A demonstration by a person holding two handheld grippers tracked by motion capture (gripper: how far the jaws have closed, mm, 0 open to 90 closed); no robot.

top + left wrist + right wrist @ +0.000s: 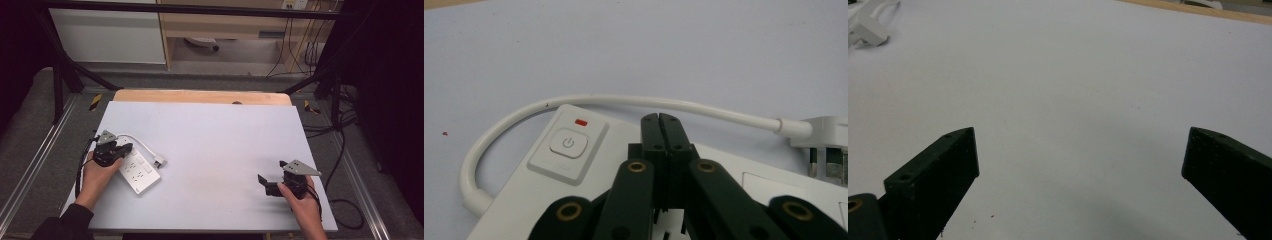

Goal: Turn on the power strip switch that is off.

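The left gripper (659, 116), its jaws clenched, hovers over the power strip (138, 171) beside its power button (568, 144), not yet pressed, while the right gripper (272, 179) waits released on the counter (220, 140).

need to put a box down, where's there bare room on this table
The middle of the table is bare, from the plug across to the right gripper, and all along the far edge by the wooden strip. The near left corner is crowded: power strip, its cord and the left gripper shut over it.
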